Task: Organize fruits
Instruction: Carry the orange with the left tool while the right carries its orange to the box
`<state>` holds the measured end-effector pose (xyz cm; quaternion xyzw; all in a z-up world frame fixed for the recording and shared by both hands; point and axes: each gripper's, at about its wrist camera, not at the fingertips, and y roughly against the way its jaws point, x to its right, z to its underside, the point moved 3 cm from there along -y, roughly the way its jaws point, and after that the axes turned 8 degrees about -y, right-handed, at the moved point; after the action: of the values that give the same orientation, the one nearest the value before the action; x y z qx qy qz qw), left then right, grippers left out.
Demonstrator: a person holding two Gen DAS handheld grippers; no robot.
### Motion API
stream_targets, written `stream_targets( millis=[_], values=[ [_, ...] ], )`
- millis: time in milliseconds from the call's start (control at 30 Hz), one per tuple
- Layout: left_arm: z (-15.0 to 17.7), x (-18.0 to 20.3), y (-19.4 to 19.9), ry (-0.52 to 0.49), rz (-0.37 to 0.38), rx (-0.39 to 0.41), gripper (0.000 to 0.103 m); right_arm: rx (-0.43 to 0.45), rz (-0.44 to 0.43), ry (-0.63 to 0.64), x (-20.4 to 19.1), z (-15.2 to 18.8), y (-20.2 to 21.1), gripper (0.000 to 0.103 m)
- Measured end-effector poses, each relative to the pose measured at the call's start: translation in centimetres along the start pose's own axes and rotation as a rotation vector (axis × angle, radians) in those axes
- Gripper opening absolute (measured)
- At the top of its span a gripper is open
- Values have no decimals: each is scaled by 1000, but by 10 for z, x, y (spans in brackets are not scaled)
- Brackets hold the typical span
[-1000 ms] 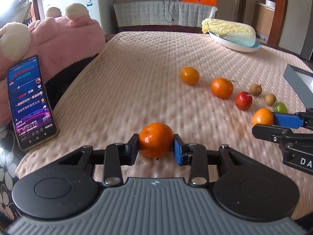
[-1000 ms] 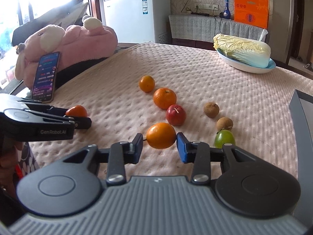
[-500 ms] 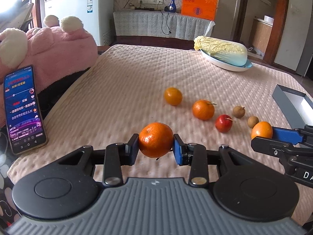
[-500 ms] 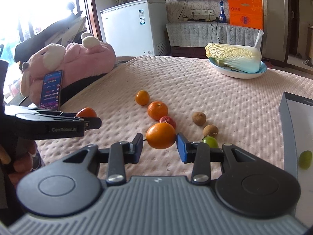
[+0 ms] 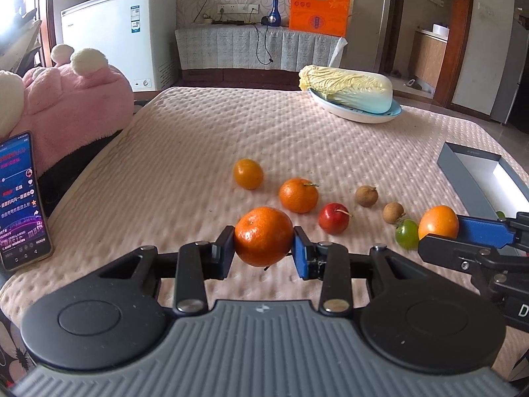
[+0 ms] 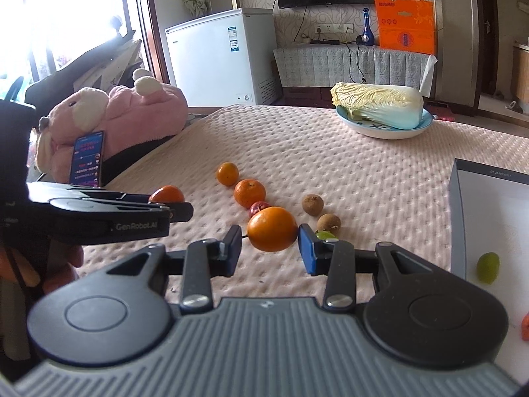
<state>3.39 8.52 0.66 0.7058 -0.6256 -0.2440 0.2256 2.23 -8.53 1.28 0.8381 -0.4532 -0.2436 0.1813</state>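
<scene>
1. We are finding the left hand-held gripper [image 5: 263, 248] clamping a dimpled mandarin [image 5: 263, 236] between its two pads, above the quilted surface [image 5: 198, 139].
2. We are finding the right hand-held gripper [image 6: 269, 244] holding a smooth orange [image 6: 272, 229]; the right pad is touching it, and at the left pad we cannot tell whether there is contact.
3. We are noting loose fruit lying on the surface beyond both grippers: a small orange [image 5: 248, 174], a stemmed mandarin [image 5: 299, 195], a red fruit [image 5: 334, 218], two brown longans [image 5: 366, 196] [image 5: 393, 212] and a green fruit [image 5: 407, 233].
4. We are observing a grey box [image 6: 458, 218] at the right edge, with a green fruit [image 6: 487, 267] lying inside it.
5. We are recording a cabbage [image 5: 347, 88] on a plate [image 5: 363, 116] at the far side, and a phone [image 5: 20, 198] leaning on a pink plush toy [image 5: 76, 99] at the left.
</scene>
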Motion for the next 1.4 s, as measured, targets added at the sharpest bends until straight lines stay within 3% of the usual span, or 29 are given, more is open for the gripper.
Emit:
stream_targets(
  millis=[1400],
  values=[
    [-26, 84, 6, -68, 103, 63, 42, 80, 46, -42, 55, -3, 66, 40]
  ],
)
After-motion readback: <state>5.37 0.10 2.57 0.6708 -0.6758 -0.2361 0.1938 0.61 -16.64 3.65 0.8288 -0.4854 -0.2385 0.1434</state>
